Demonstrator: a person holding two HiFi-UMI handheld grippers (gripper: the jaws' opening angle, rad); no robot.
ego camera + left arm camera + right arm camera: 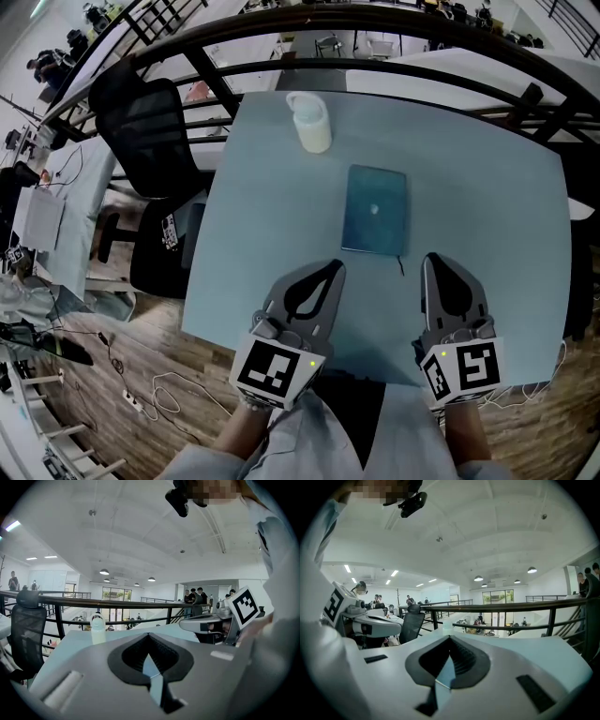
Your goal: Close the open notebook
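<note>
A teal notebook (375, 210) lies flat in the middle of the pale blue table (497, 187), its cover up and no pages showing; a thin dark ribbon sticks out at its near right corner. My left gripper (336, 267) hovers just short of its near left corner, jaws shut and empty. My right gripper (431, 260) is to the right of that near edge, also shut and empty. In the left gripper view the left gripper (149, 635) has its jaws meeting at the tip; the right gripper (450, 638) looks the same. Both gripper bodies hide the notebook in the gripper views.
A white lidded cup (311, 122) stands at the far side of the table, also seen as the cup (98, 628). A black office chair (141, 131) sits off the table's left edge. A dark railing (375, 23) runs behind the table.
</note>
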